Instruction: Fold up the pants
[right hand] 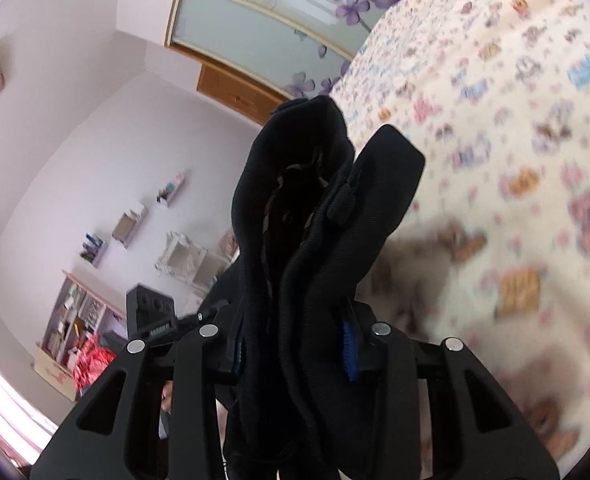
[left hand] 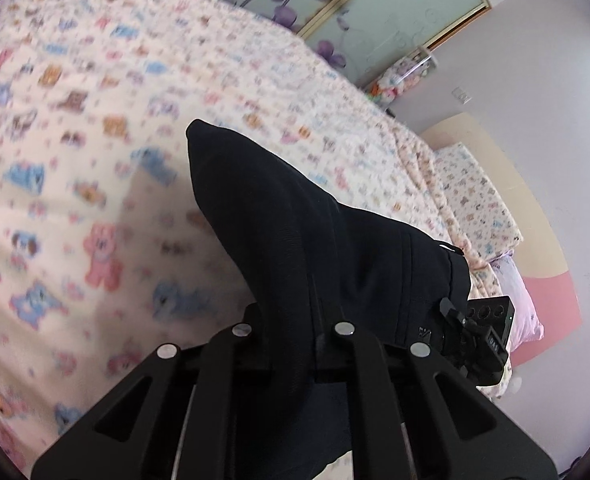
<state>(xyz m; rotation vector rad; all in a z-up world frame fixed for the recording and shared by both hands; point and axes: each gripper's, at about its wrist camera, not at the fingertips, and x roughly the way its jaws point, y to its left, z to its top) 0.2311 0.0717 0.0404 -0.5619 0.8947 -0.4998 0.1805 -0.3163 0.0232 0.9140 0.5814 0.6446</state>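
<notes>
Black pants (left hand: 295, 232) hang lifted above a bed with a cartoon-animal cover (left hand: 75, 140). My left gripper (left hand: 291, 320) is shut on the black fabric, which stretches away to the right. My right gripper (right hand: 295, 340) is shut on a bunched waistband end of the pants (right hand: 315, 200), several layers thick, with a patterned lining showing inside. In the left wrist view the right gripper (left hand: 479, 336) shows at the far end of the cloth. In the right wrist view the left gripper (right hand: 151, 316) shows at the left.
The bed cover (right hand: 515, 160) fills the area under both grippers. Pillows (left hand: 479, 204) lie at the bed's head. A sliding wardrobe with purple flowers (left hand: 335, 4) stands behind. Shelves and a cluttered bookcase (right hand: 75, 320) are along the wall.
</notes>
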